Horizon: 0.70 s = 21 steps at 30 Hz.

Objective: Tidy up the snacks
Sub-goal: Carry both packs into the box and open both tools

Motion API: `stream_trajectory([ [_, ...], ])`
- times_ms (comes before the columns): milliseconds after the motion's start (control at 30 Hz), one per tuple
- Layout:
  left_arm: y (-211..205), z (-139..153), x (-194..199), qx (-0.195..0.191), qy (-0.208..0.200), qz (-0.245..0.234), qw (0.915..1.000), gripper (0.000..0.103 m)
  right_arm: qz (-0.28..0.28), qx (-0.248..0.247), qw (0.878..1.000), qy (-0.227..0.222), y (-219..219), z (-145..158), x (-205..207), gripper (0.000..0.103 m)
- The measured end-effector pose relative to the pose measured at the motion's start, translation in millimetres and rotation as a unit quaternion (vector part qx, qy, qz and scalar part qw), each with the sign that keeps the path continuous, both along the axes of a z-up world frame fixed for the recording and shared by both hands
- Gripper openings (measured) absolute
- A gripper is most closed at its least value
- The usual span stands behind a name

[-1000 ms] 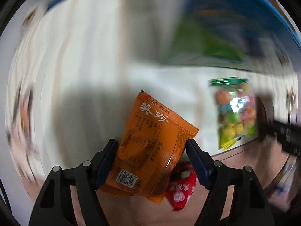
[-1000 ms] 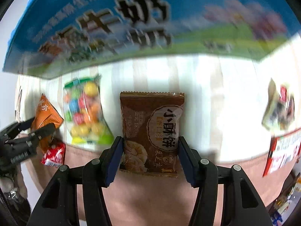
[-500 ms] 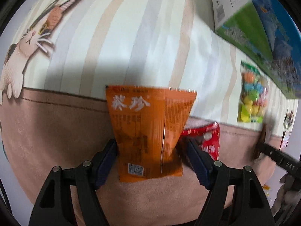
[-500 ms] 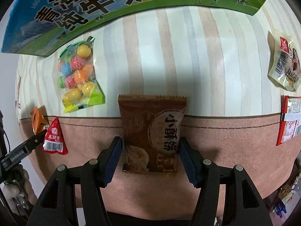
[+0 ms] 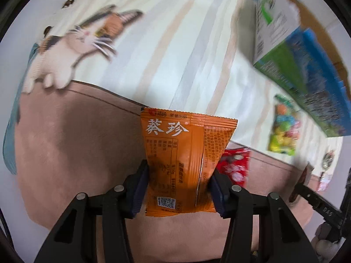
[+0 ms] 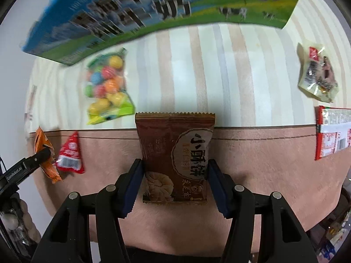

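Observation:
An orange snack packet (image 5: 175, 135) stands upright between the pads of my left gripper (image 5: 178, 171). The jaws are closing and squeeze its sides above the pink band of the cloth (image 5: 76, 153). In the right wrist view the same orange packet (image 6: 41, 142) shows at the far left, in the left gripper's fingertips (image 6: 45, 152). My right gripper (image 6: 175, 164) has a brown biscuit packet (image 6: 166, 135) between its pads. Its jaws are closing too, and both pads touch the packet's edges.
A blue and green milk carton (image 6: 153, 6) stands at the back. A bag of coloured candy balls (image 6: 107, 85) and a red triangular packet (image 6: 70, 155) lie left. A pale packet (image 6: 316, 76) and a red-white packet (image 6: 333, 131) lie right. A printed cat (image 5: 72, 41) marks the cloth.
The left gripper swung left toward the printed cat with the orange packet and its jaws narrowed on it. The right gripper drew back over the pink band, brown packet still between its pads.

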State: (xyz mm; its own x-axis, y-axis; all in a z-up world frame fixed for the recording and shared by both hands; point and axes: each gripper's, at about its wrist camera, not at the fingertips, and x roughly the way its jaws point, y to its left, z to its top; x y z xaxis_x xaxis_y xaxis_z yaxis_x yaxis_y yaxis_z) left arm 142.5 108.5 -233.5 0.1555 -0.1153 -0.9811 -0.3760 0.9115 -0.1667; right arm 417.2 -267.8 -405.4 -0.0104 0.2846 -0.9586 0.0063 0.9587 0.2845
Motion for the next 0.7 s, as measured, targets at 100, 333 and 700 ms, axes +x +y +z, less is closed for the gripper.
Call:
stream_trajectory([
  [100,-5,35,-11,-0.012,-0.032,0.008,0.9994,0.048,-0.006,0.032,0.999,-0.020,-5,30,-2,0.061],
  [333,-27,124,59,-0.055,-0.114,-0.044,0.9910,0.048,-0.019,0.092,0.991,-0.091,-22,118,25,0.061],
  [700,-77,137,245,-0.045,-0.065,-0.142,0.9867,0.048,-0.035,0.153,0.980,-0.124,-15,152,157,0.061],
])
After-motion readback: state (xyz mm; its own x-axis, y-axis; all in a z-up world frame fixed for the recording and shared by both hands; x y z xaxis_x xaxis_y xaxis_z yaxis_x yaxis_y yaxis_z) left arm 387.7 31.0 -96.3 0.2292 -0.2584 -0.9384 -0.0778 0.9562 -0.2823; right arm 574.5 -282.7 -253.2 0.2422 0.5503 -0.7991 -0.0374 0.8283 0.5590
